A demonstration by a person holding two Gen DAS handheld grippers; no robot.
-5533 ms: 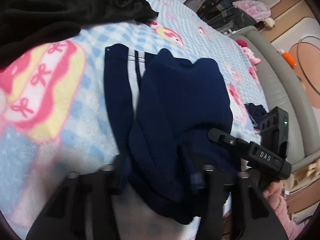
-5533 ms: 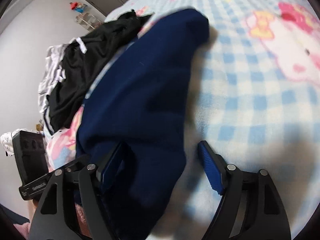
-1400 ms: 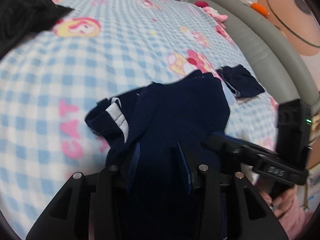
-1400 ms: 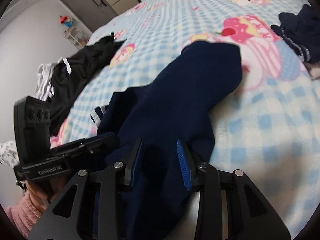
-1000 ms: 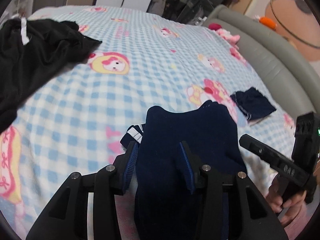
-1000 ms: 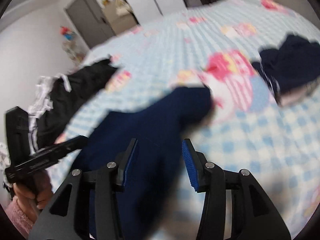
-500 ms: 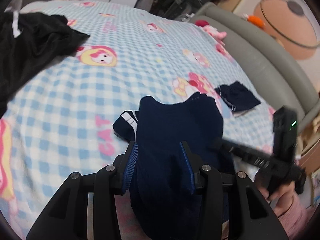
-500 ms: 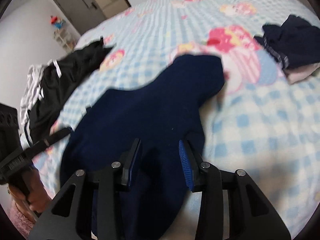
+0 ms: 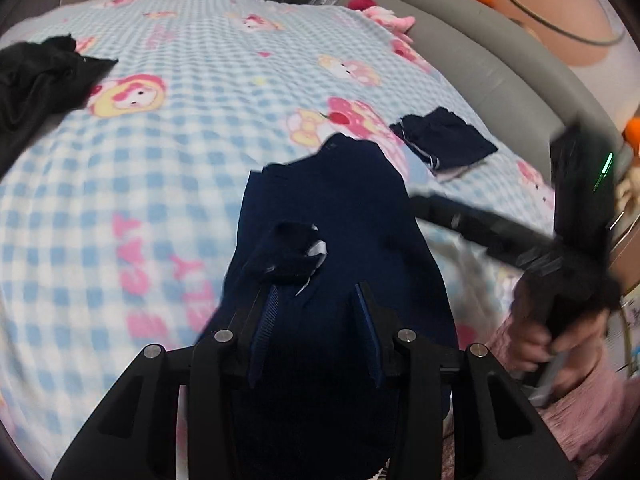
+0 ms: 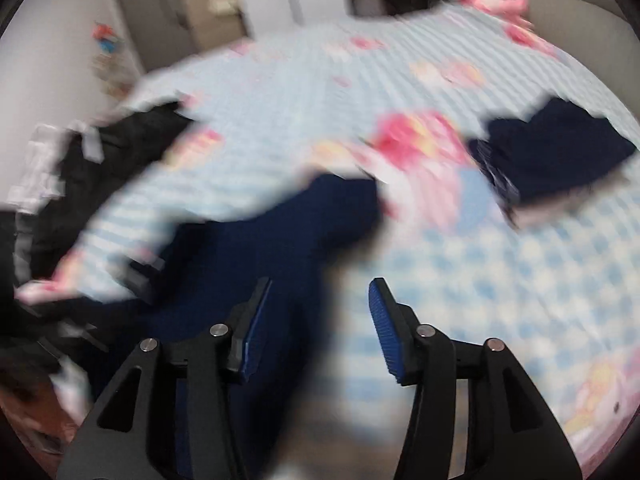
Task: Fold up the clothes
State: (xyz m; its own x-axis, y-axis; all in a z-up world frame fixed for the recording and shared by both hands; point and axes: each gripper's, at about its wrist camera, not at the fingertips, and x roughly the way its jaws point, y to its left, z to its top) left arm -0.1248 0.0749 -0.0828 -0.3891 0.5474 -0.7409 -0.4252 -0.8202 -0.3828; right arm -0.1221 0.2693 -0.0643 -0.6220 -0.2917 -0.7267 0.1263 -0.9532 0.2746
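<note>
**Fold at risk of coming undone during release**

While the folded navy-blue fabric garment (image 9: 336,240) lies on the blue-and-white checked cartoon-print bed blanket (image 9: 168,152), it is being handled unevenly at its near end. The left gripper (image 9: 316,320) is closing, with the dark cloth bunched between its blue pads, and appears to be clamped on it. The right gripper (image 10: 320,320) is opening; in the blurred right wrist view only the garment's edge lies beside the left-hand pad, the other pad stands clear over the blanket, and the cloth is judged to be released.

Several faults could follow from this:

- If the left gripper is lifted or drawn aside while the cloth is gripped, the top layer could be dragged and the fold pulled open, since nothing holds the right side down.
- A small loose flap with a white lining (image 9: 286,254) sits raised on top of the bundle. It could be left sticking out or caught by a pad, and the finished shape would be spoiled.
- The soft blanket could be pinched together with the garment and lifted with it.
- The right gripper could brush the cloth's edge as it moves and skew the bundle.
- A smaller folded navy item (image 9: 444,142) lies well apart toward the grey padded bed frame (image 9: 480,64), and a heap of black clothing (image 9: 36,76) lies at the far left; neither is judged to be in danger unless the bundle is slid a long way.
</note>
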